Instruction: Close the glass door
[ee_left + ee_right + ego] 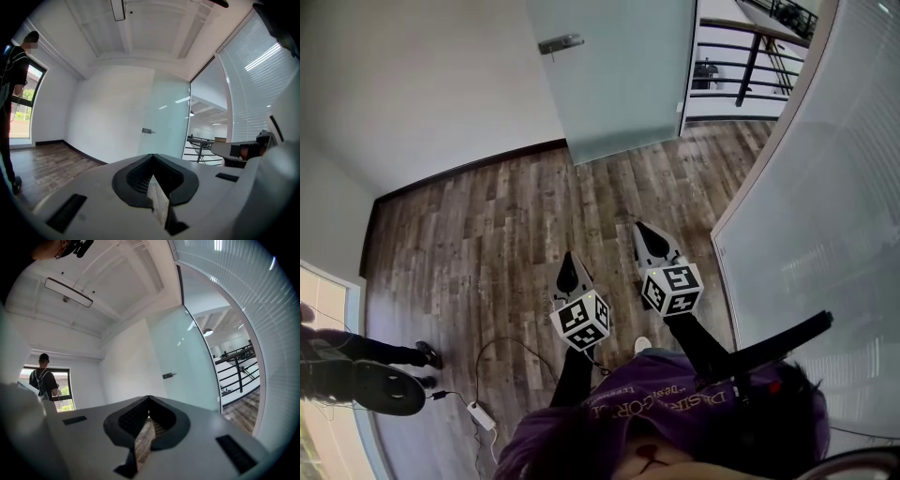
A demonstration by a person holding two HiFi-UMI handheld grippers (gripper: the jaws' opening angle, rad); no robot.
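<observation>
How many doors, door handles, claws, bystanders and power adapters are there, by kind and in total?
Frosted glass door: 1
Silver metal door handle: 1
Grey claws: 2 (left claw, right claw)
Black-clothed bystander: 1
White floor power adapter: 1
Total: 6

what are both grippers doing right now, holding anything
left gripper: closed, nothing between the jaws
right gripper: closed, nothing between the jaws
</observation>
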